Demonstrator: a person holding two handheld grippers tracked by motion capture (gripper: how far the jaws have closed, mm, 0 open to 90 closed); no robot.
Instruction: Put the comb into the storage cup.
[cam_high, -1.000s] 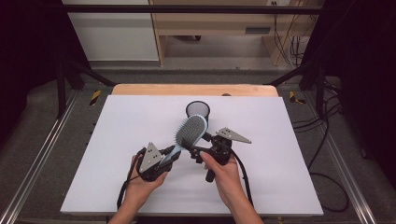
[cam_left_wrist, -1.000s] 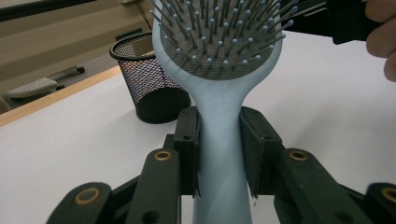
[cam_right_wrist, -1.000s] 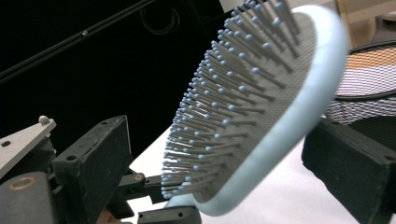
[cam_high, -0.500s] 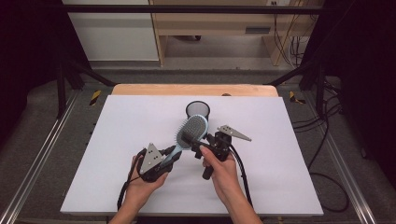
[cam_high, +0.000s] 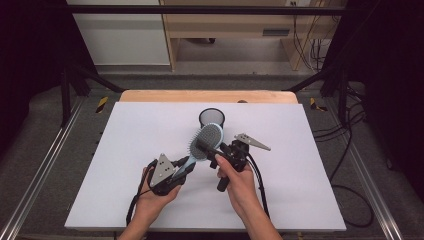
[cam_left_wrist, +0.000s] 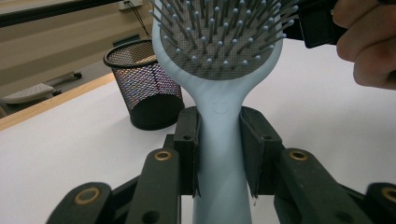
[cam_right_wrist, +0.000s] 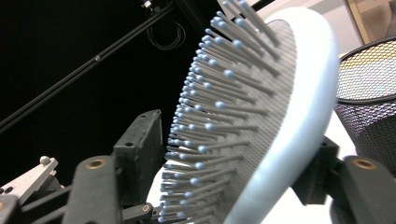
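Hairbrush (cam_high: 206, 141) | left gripper (cam_high: 181, 169) clamps handle (angled up) | right gripper (cam_high: 216, 152) closing around head

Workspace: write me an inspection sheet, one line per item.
Surface: white table top, wooden strip along its far edge.
Job's things: pale blue hairbrush held above the table; black mesh cup stands upright behind it.
Clutter: nothing seen.
Grippers: left gripper shut on the brush handle; right gripper has just been closing, its jaws either side of the brush head, bristles toward one jaw, contact unclear.
Cables: one black cable trails from each gripper toward the person.
Surroundings: black frame, wooden furniture behind, wires on floor at right.
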